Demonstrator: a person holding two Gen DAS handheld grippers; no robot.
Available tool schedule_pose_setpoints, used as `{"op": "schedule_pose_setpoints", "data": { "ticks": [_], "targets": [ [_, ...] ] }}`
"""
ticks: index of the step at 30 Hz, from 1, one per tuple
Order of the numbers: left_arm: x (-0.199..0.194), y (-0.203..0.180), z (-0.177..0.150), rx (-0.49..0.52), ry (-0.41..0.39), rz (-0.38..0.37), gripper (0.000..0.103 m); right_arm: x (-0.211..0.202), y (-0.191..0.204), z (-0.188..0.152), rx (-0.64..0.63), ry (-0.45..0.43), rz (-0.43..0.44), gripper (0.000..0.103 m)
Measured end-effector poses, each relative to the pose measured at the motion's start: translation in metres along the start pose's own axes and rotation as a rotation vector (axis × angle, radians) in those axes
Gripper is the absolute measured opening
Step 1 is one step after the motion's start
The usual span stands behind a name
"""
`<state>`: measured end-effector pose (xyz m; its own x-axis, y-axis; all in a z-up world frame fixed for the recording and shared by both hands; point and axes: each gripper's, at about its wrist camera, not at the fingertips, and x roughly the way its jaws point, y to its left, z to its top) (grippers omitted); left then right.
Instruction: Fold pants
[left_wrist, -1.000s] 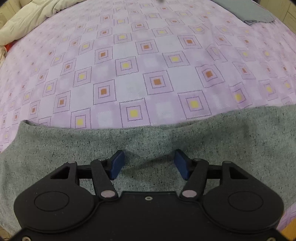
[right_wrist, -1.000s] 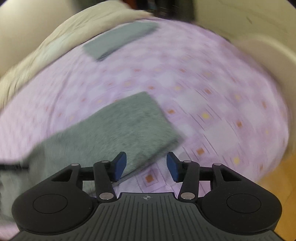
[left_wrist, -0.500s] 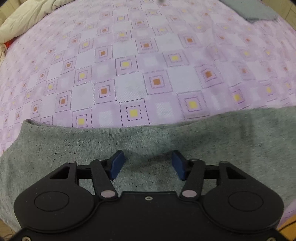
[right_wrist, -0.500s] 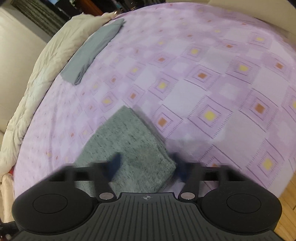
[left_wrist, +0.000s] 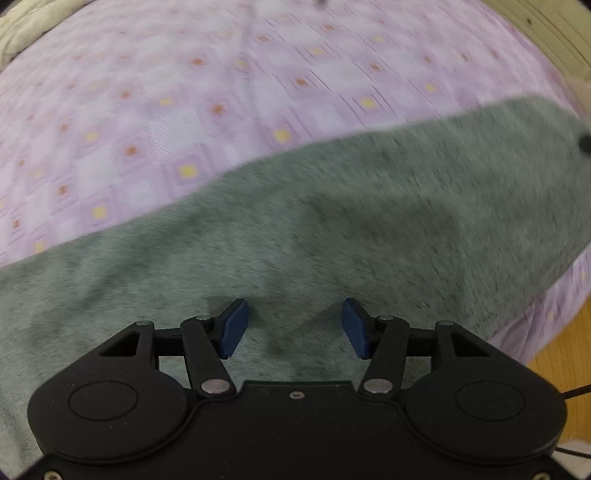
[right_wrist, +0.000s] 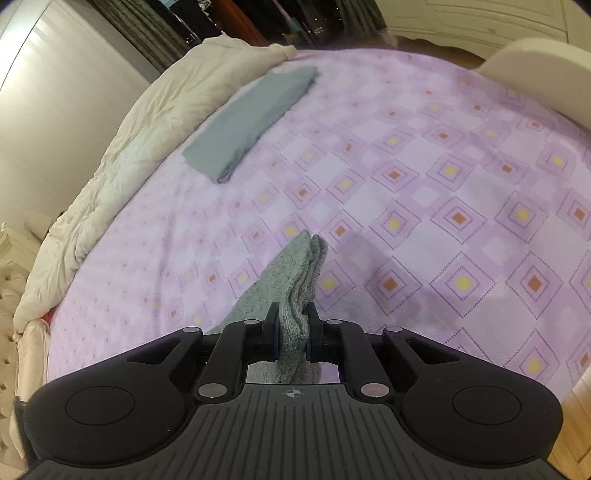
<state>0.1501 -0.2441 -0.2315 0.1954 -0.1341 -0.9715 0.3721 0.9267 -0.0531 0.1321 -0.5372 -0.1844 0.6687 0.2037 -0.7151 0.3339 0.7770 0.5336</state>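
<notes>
Bed with lilac diamond-print sheet (right_wrist: 424, 206). My right gripper (right_wrist: 291, 338) is clamped tight on a bunched fold of the grey knit pants (right_wrist: 295, 280), lifted off the sheet. My left gripper (left_wrist: 291, 328) hovers spread wide over the pants (left_wrist: 332, 229), holding nothing. A folded grey cloth (right_wrist: 255, 118) lies well apart, beside a cream duvet (right_wrist: 147, 122).

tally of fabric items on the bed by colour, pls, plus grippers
Speckled grey-green: 1, the pants, pinched at one end by the right gripper
Blue-grey: 1, a folded garment near the far edge
Cream: 1, a comforter bunched along that edge
Purple patterned: 1, the bedsheet
Grippers: 2, the left gripper is open over the pants
Total: 4 fabric items, 2 grippers
</notes>
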Motion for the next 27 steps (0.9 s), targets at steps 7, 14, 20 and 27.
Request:
{"op": "schedule_pose_setpoints", "data": {
  "ticks": [7,14,20,27],
  "targets": [
    [-0.003,-0.019,-0.018,0.084,0.054,-0.029,0.06,-0.002,0.007,0.001,-0.027,-0.004,-0.009,0.012],
    [-0.027,-0.012,-0.005,0.067,-0.03,-0.061,0.06,-0.006,0.014,0.001,-0.04,-0.015,-0.016,0.012],
    [-0.008,0.021,0.044,-0.066,-0.08,0.066,0.06,-0.013,0.029,0.003,-0.072,-0.031,-0.02,0.012],
    [-0.008,0.051,0.085,-0.128,-0.111,0.029,0.056,-0.027,0.064,-0.004,-0.117,-0.077,-0.035,0.012]
  ]
}}
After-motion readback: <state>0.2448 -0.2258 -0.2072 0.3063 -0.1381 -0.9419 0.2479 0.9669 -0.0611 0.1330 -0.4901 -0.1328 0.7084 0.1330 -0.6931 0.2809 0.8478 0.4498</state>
